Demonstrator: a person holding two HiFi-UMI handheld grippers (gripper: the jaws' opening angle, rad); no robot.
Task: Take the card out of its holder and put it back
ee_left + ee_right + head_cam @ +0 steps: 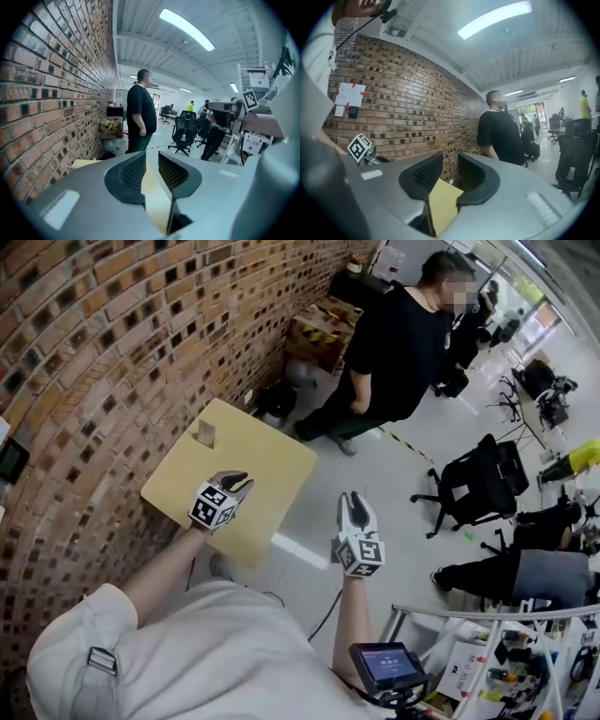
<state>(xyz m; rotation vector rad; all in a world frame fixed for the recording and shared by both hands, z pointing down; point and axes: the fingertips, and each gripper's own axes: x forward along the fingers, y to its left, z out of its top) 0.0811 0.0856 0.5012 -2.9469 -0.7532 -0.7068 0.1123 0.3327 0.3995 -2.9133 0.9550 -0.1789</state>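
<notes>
Your table [272, 460] stands beside the wall [84, 362], which is on your left. The holder [205, 434] stands on the far part of the table, on the side near the wall. Your left gripper [238, 482] is over the near part of the table, apart from the holder. Your right gripper [354, 502] is to the right of the table, over the floor [394, 474]. Behind the table a person [394, 343] stands on the floor. A box [319, 329] sits farther back, by the wall. A chair [478, 479] is off to the right.
</notes>
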